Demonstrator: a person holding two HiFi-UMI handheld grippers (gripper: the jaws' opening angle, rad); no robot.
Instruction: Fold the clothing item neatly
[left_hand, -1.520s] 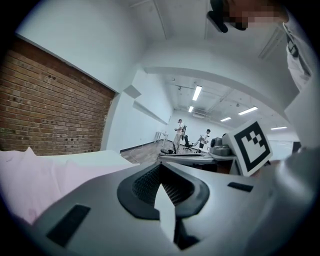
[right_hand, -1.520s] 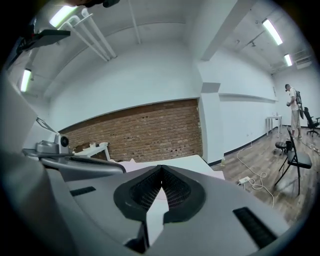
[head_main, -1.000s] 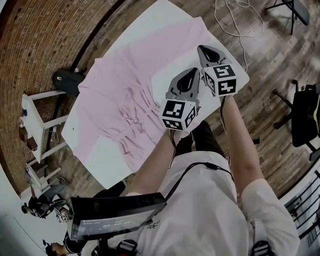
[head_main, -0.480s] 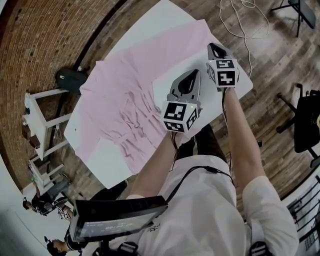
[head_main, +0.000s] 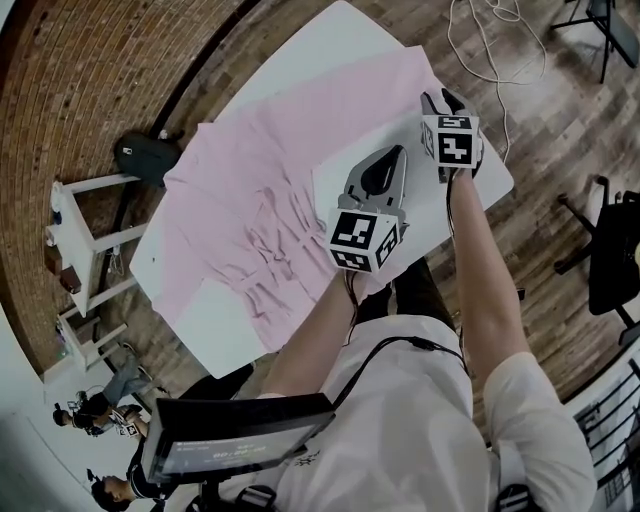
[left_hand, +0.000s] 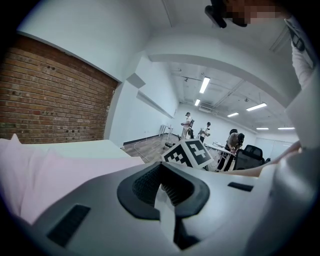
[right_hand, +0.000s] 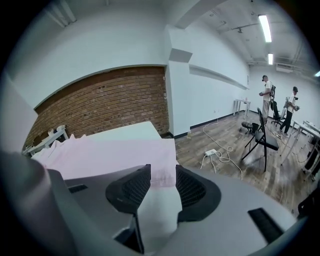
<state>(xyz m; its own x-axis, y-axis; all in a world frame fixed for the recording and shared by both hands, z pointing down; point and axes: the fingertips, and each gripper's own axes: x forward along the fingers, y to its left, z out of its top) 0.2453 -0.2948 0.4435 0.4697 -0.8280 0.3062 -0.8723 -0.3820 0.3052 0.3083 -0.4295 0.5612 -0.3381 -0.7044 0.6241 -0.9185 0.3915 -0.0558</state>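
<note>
Pink garment (head_main: 250, 200) is spread over the white table (head_main: 330, 30) in the head view's upper middle, partly hidden behind the left gripper (head_main: 384, 160) and right gripper (head_main: 440, 98). In the left gripper view, the left gripper (left_hand: 162, 184) is seen clenched shut. In the right gripper view, the right gripper (right_hand: 160, 182) is seen opening, with the garment's edge (right_hand: 159, 172) between its jaws.

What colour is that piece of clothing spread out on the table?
The garment is pale pink, plain, with no pattern. The head view shows it best.
</note>
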